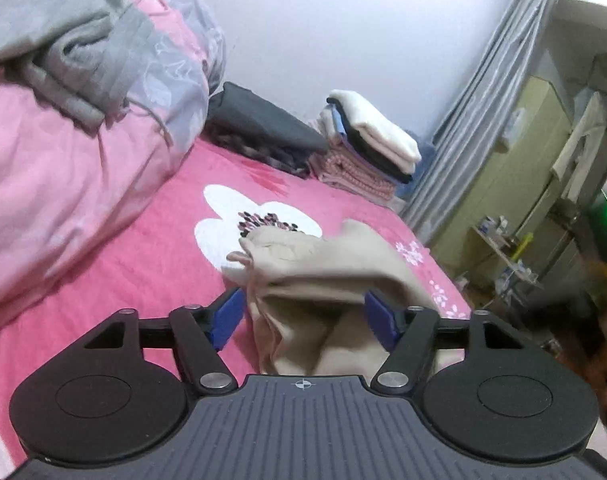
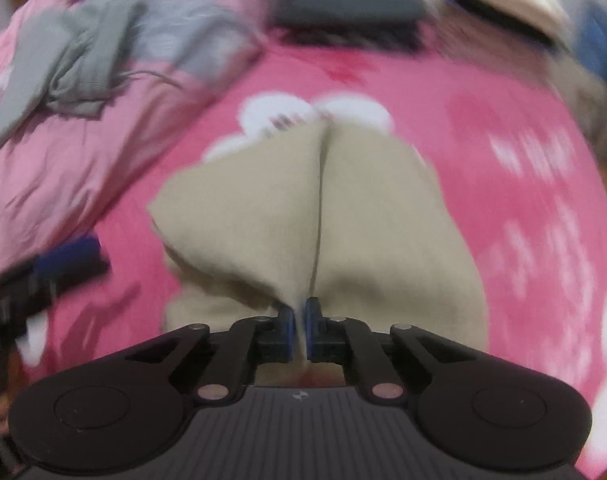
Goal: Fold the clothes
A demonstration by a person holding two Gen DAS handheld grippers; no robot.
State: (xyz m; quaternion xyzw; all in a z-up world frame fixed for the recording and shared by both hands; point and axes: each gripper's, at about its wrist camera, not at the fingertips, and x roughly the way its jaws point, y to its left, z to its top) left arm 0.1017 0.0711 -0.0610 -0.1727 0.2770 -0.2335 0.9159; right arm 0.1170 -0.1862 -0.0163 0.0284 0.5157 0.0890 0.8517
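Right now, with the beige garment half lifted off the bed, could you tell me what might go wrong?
The right tool pinches only a thin fold of the beige garment, so it could slip free. The left tool is open, cloth loose between its pads, so that side may sag. The blurred right view suggests quick motion that could undo the fold.

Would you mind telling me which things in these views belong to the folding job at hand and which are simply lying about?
Part of the job:
- beige garment, spread on the pink bedsheet
- right gripper, shut on the garment
- left gripper, open, the garment between its fingers

Just lying about:
- stack of folded clothes
- dark folded item
- grey garment on the pink quilt
- curtain
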